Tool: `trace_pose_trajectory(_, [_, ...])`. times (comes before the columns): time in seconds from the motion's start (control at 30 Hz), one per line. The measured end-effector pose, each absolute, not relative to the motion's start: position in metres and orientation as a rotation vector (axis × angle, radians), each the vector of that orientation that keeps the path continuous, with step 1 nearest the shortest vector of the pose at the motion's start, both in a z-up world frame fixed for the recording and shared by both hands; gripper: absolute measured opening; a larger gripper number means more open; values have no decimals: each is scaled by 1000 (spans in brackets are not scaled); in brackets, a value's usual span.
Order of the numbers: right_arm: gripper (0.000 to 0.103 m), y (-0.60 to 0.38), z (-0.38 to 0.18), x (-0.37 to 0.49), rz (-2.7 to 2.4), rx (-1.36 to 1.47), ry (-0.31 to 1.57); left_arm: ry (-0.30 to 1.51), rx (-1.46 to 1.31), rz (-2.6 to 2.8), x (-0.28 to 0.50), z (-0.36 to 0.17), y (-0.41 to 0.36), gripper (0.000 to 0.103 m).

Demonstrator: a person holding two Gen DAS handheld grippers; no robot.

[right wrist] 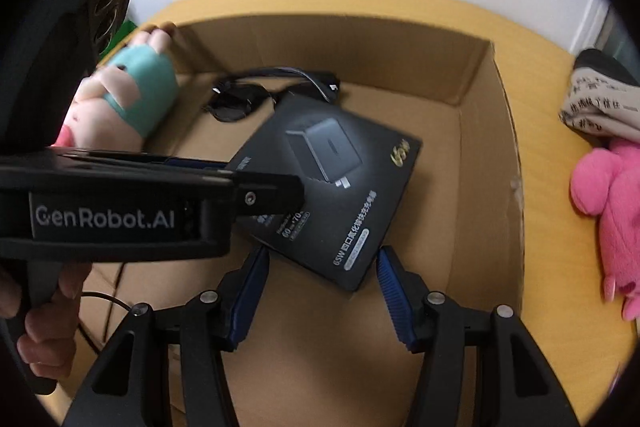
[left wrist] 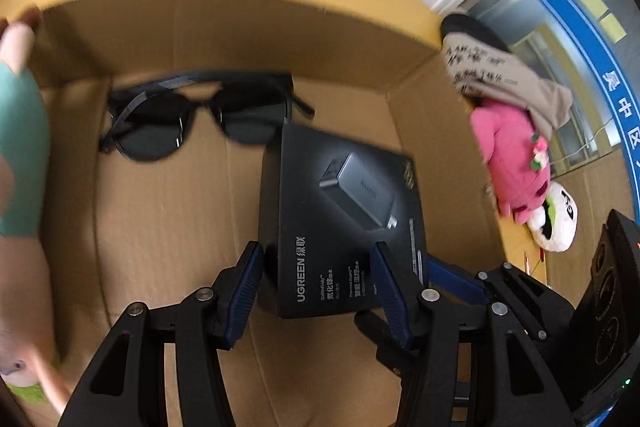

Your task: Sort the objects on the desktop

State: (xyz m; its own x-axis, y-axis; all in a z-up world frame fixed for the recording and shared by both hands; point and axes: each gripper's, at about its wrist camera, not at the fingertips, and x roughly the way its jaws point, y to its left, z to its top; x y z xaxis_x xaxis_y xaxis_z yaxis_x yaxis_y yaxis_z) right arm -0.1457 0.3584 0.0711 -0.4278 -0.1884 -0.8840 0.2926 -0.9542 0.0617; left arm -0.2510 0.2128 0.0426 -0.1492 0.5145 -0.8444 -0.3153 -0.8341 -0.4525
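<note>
Charger box [left wrist: 340, 219] reads "UGREEN", "65W"; left tongs [left wrist: 318, 283] pinch it; right tongs [right wrist: 320, 287] spread.

Both grippers point steeply downward, side by side. The left gripper [left wrist: 317, 251] has its two black fingers part-way apart, blue ribbed pads [left wrist: 248, 287] facing each other across the gap. The right gripper [right wrist: 322, 255] matches that stance, its jaws at about the same half-wide spread. Whether either pair of pads presses on anything cannot be judged from these views. Seen from the right wrist, the left gripper's body lies level across the left of the frame, fingers aimed toward the centre. A bare hand [right wrist: 44, 323] wraps around its handle from below, fingers curled tight.
</note>
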Motion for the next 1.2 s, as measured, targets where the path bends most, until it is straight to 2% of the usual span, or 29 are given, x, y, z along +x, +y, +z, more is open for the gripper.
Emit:
trace_pose_trajectory(0.13, [56,363,97,-119,-2523,1395,191,-180,-1529,2065,-235,65,201,59])
trace_pose_trajectory(0.17, [59,364,103,-110,-2537,1371,199,-162,-1467,2107,-226,79,193,60])
trace_pose_trajectory(0.23, [71,367,119,-83,-2565,1301,183,-140,-1303,2209,-203,114,174,74])
trace_pose_trajectory(0.27, [76,368,125,-71,-2575,1266,162,-135,-1212,2270,-190,132,161,78])
trace_pose_trajectory(0.33, [77,366,137,-43,-2597,1185,112,-134,-1012,2403,-158,167,132,93])
trace_pose_trajectory(0.4, [78,361,146,-10,-2614,1102,64,-119,-783,2556,-118,197,97,103])
trace_pose_trajectory(0.5, [79,347,151,27,-2636,989,28,-31,-544,2760,-63,215,55,103])
trace_pose_trajectory(0.6, [80,335,145,53,-2693,901,64,59,-545,2867,-29,205,34,103])
trace_pose_trajectory(0.77, [80,329,121,58,-2767,845,53,79,-728,2903,-7,156,2,103])
trace_pose_trajectory(0.97, [81,345,95,46,-2873,892,-58,40,-884,2970,-10,109,-20,103])
trace_pose_trajectory(1.1, [83,337,77,43,-2926,883,63,3,-954,2934,-20,86,-17,103])
trace_pose_trajectory(1.2, [87,339,74,44,-2953,836,29,31,-982,2899,-25,79,-7,103])
